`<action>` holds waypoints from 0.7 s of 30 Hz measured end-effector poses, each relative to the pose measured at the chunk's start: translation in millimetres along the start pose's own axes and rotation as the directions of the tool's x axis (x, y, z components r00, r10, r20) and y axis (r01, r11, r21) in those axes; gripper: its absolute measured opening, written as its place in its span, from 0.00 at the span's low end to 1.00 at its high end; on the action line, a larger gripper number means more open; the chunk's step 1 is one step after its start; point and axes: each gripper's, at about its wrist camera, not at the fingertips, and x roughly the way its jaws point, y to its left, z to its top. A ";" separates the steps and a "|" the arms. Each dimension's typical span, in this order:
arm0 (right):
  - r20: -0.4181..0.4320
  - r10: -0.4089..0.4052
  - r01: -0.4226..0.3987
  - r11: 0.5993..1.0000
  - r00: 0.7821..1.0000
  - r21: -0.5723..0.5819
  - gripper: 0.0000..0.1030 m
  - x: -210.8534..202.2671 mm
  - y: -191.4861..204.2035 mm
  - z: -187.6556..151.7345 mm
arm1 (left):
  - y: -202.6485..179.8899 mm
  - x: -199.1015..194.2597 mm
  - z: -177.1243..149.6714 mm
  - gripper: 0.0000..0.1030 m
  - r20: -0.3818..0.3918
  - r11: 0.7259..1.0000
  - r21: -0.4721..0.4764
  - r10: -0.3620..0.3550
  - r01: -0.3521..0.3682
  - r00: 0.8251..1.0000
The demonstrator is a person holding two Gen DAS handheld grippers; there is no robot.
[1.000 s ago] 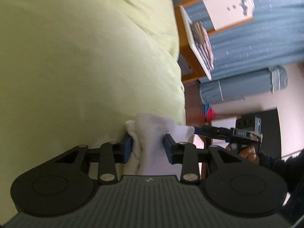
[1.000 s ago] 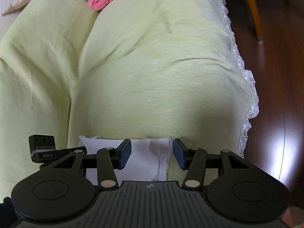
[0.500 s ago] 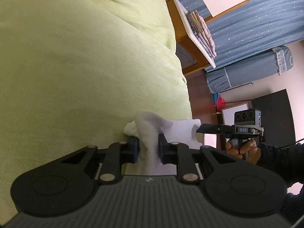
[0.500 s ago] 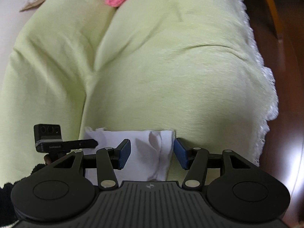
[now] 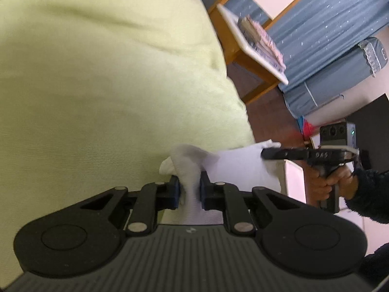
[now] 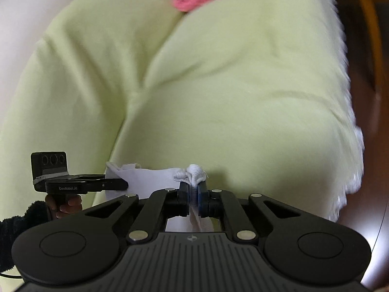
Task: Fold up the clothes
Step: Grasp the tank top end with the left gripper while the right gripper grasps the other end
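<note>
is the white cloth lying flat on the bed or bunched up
Bunched at both ends: the white cloth is gathered between the closing jaws of the left gripper and right gripper, stretched between them.

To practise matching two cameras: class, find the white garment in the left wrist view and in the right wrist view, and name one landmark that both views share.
Left wrist view: white garment at lower centre, bunched between the closing left gripper, stretching right to the other gripper.
Right wrist view: white garment at lower centre-left, pinched in the closing right gripper.
Shared landmark: the light green bedcover.
</note>
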 end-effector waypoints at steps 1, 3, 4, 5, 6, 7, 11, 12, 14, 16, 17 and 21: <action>-0.005 0.005 -0.006 0.999 1.000 -0.036 0.06 -2.5 11.7 6.2 | -7.0 -10.0 -3.2 0.12 0.025 1.000 0.007 0.015 -0.015 1.000; -0.011 0.018 -0.019 0.994 1.000 -0.112 0.06 -6.8 37.3 20.1 | -23.2 -36.9 -13.5 0.12 0.086 0.998 0.012 0.065 -0.066 0.994; -0.012 0.028 -0.029 0.989 1.000 -0.147 0.06 -8.9 50.6 27.3 | -32.3 -52.0 -20.2 0.12 0.119 0.995 0.009 0.093 -0.095 0.988; -0.014 0.040 -0.042 0.983 0.999 -0.180 0.06 -11.0 63.8 34.5 | -41.1 -66.9 -27.5 0.12 0.154 0.992 0.002 0.122 -0.124 0.981; -0.016 0.052 -0.054 0.975 0.999 -0.214 0.06 -13.0 77.5 41.8 | -51.9 -81.9 -35.4 0.12 0.189 0.987 -0.008 0.157 -0.159 0.969; -0.021 0.065 -0.068 0.966 0.998 -0.250 0.06 -14.6 90.8 48.7 | -62.9 -96.9 -43.3 0.12 0.223 0.981 -0.019 0.192 -0.193 0.956; -0.087 0.122 -0.146 0.913 0.989 -0.381 0.06 -10.9 135.5 77.2 | -107.0 -146.0 -74.6 0.11 0.353 0.942 -0.089 0.335 -0.325 0.874; -0.112 0.137 -0.171 0.897 0.984 -0.408 0.06 -6.2 144.5 85.3 | -117.3 -155.6 -81.7 0.11 0.379 0.929 -0.110 0.368 -0.353 0.849; -0.179 0.171 -0.236 0.857 0.969 -0.459 0.06 6.5 160.2 102.0 | -133.3 -170.8 -94.5 0.11 0.422 0.906 -0.186 0.423 -0.380 0.802; -0.255 0.203 -0.308 0.812 0.946 -0.496 0.06 21.0 172.0 117.0 | -149.6 -174.7 -102.1 0.11 0.439 0.868 -0.272 0.496 -0.416 0.749; -0.302 0.219 -0.351 0.785 0.928 -0.510 0.06 29.0 175.6 123.7 | -157.0 -175.7 -106.2 0.10 0.439 0.846 -0.312 0.532 -0.432 0.724; -0.497 0.231 -0.502 0.685 0.837 -0.528 0.06 52.1 174.9 142.4 | -197.4 -160.7 -120.7 0.10 0.407 0.741 -0.493 0.659 -0.456 0.632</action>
